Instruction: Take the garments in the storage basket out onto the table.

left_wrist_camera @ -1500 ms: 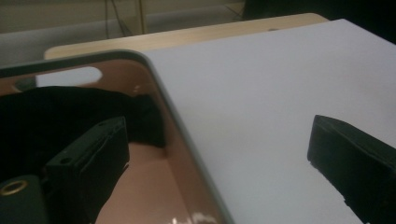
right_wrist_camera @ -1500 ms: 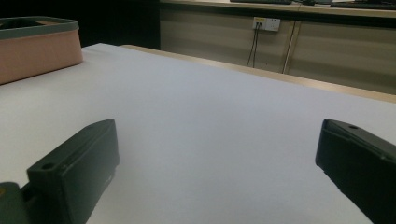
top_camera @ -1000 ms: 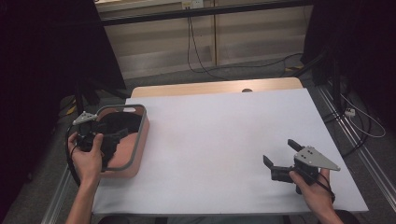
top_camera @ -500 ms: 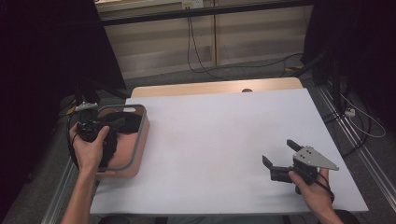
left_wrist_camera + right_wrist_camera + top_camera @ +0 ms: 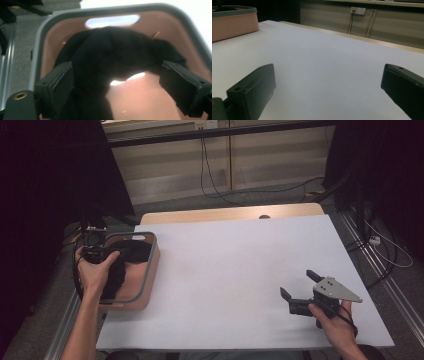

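Basket, pink, at desk's left edge, holding black cloth; left gripper spread over cloth, jaws just reopening; right gripper spread, near right corner.

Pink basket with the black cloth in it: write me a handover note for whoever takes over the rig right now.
Left gripper: over the pink basket, jaws wide, straddling the black cloth and not pressing on it. They have just been opening a little.
Right gripper: open with nothing between the jaws, held low over the white table at its near right.
Things: the cloth lies bunched inside the basket at the table's left edge.
Done: left gripper lined up on the cloth.
Left: probably close on the cloth and lift it out.
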Demonstrator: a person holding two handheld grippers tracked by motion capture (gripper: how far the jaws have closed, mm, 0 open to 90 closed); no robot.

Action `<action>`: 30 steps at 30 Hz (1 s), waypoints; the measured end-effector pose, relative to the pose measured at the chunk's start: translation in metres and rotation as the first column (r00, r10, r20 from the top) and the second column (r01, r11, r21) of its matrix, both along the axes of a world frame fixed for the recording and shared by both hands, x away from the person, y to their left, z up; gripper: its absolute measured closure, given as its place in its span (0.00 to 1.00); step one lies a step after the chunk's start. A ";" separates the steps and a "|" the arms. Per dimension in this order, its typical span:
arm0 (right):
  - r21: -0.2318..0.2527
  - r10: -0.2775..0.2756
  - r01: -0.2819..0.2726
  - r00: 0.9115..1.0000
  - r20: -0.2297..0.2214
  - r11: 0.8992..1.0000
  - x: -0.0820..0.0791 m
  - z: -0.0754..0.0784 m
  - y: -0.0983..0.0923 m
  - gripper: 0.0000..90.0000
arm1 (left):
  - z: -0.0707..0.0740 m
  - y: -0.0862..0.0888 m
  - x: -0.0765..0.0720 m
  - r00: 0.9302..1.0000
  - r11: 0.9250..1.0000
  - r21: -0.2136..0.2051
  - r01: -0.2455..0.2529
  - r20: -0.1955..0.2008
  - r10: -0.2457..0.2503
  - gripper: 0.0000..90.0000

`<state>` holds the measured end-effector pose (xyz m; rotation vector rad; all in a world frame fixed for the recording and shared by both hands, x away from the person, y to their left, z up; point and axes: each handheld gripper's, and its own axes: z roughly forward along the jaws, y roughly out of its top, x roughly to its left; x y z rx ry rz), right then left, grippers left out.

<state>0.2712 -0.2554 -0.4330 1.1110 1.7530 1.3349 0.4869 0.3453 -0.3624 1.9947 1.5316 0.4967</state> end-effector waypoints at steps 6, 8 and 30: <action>-0.003 0.004 -0.004 1.000 -0.002 1.000 0.001 0.000 0.001 0.00 | -0.007 0.005 0.002 1.000 0.998 0.055 0.010 0.009 -0.011 0.21; -0.005 0.006 -0.006 1.000 -0.001 1.000 0.001 0.000 0.001 0.00 | -0.009 0.006 0.003 1.000 0.998 0.062 0.008 0.007 -0.009 0.21; -0.008 0.012 -0.012 1.000 -0.011 1.000 0.001 -0.001 0.001 0.00 | -0.039 0.008 0.010 0.988 0.986 0.156 0.065 -0.149 -0.042 0.48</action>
